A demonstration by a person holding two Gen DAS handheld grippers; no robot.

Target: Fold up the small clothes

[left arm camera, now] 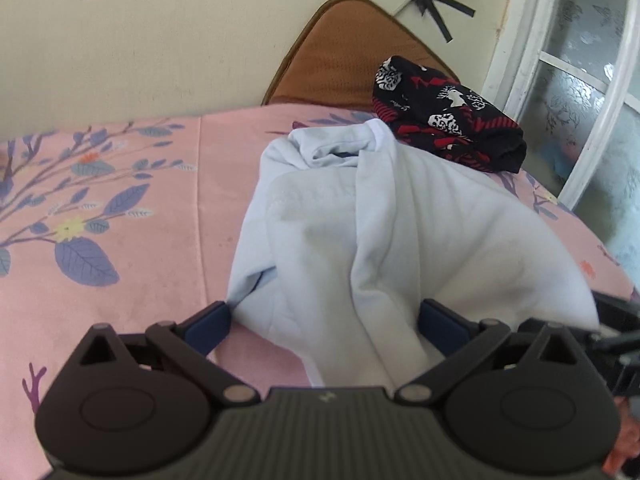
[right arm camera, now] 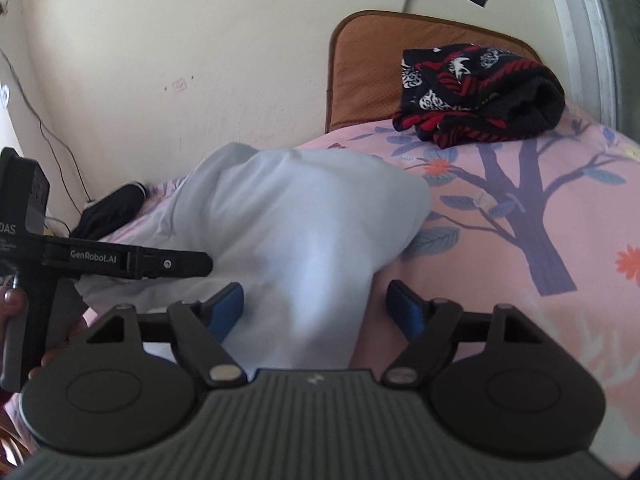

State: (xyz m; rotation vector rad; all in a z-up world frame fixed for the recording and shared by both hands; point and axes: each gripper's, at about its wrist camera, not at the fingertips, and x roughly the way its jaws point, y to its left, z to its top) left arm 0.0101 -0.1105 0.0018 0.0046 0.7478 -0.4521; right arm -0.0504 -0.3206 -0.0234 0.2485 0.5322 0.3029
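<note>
**A:** The pale blue garment [left arm camera: 360, 216] lay bunched on the pink floral bedsheet [left arm camera: 160, 208], its collar end pointing away toward the wall, and its near end ran down between the fingers of the left gripper [left arm camera: 324, 324].

**B:** And that left claw was released, spread wide. Its blue pads [left arm camera: 212, 326] stood either side of the cloth; the left pad sat just beside the fabric's edge, but neither one pinched it.

**A:** Over on the right wrist view, the right gripper [right arm camera: 316, 308] was released too. The same garment [right arm camera: 300, 232] rose in a soft hump ahead of it, a fold trailing down between the blue pads [right arm camera: 228, 308], loose, not clamped.

**B:** The left gripper's black body [right arm camera: 132, 262] showed at the left of that view, reaching over the cloth's edge.

**A:** Farther back, a folded black garment with red and white print [left arm camera: 444, 120] rested near the bed's far corner, partly against a brown cushion [left arm camera: 352, 52], apart from the blue one.
</note>
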